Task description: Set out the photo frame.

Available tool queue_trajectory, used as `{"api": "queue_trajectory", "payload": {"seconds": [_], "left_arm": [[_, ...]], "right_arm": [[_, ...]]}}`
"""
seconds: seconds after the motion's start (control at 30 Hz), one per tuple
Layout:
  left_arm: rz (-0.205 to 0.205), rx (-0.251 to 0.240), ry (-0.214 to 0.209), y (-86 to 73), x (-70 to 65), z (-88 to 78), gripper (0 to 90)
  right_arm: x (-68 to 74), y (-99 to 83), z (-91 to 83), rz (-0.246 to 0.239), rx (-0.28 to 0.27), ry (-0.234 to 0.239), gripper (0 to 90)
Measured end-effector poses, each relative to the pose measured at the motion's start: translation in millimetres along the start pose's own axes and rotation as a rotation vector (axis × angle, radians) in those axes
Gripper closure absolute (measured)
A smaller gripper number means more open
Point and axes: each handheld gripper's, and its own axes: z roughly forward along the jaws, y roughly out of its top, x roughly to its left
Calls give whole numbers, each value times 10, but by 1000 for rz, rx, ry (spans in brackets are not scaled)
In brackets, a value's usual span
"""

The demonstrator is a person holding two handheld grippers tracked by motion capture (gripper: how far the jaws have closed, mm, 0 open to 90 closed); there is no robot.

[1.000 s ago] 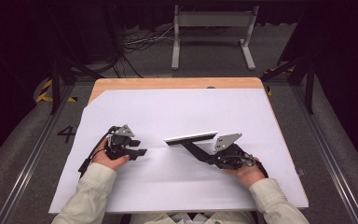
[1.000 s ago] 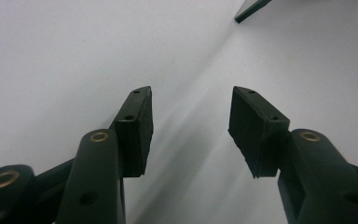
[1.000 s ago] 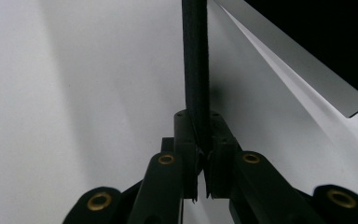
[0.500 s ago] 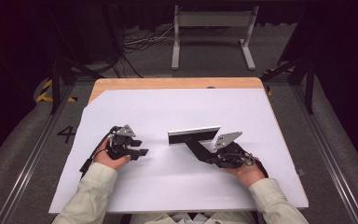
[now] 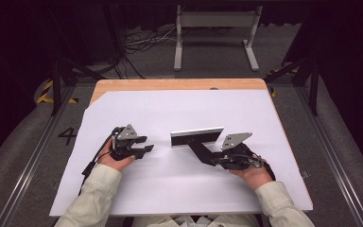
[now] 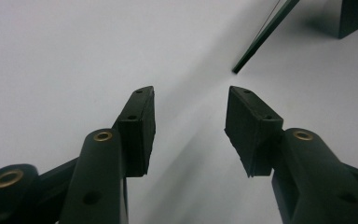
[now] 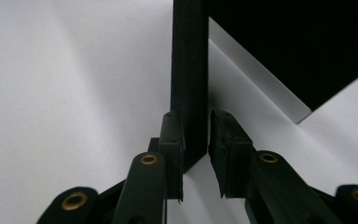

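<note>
We are looking down on a table [image 5: 179, 85] covered by a large white sheet [image 5: 179, 118], with the person's two forearms coming in from the near edge. The right gripper [image 5: 199, 150] is reaching toward the middle of the sheet, where a black stand-like piece [image 5: 197, 137] is sitting: an upright panel with a pale top edge, and a flat black leg running back from it toward the gripper. In the right gripper view that leg [image 7: 189, 70] is lying between the jaws, touching the left pad while a slim gap is showing beside the right one; the jaws have just been opening, so we are recording them as narrowly parted and no longer clamping. The left gripper [image 5: 147, 150] is resting on the sheet well to the left of the piece, its jaws standing wide with bare paper between them, though they have just been closing slightly. In the left gripper view the panel's thin edge [image 6: 261, 37] is showing ahead, apart from the pads.
</note>
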Motion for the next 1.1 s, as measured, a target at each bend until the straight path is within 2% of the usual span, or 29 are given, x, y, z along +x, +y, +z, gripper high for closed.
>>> {"api": "queue_trajectory", "payload": {"seconds": [0.17,0.2,0.27,0.43,0.53,0.57,0.6,0.67,0.8,1.1], "left_arm": [[8,-32,41,12,-9,30,557],[8,-32,41,12,-9,30,567],[22,-64,29,27,-14,41,617],[23,-86,16,50,-27,59,625],[13,-89,9,58,-31,64,645],[13,-71,4,68,-33,61,652],[26,-49,15,87,-40,63,661],[50,-14,66,124,-81,69,696],[61,-12,72,197,-143,110,715],[44,-59,42,257,-169,195,756]], "right_arm": [[-8,-28,-122,1,-16,-33,744],[-9,-29,-143,2,-19,-38,745],[-14,-31,-201,5,-31,-47,747],[-27,-49,-299,3,-64,-71,756],[-45,-64,-361,5,-82,-85,760],[-54,-68,-375,10,-88,-85,761],[-64,-74,-389,13,-96,-88,764],[-76,-81,-403,18,-103,-91,769],[-98,-96,-421,23,-112,-100,778],[-163,-134,-508,38,-129,-120,805]]}}
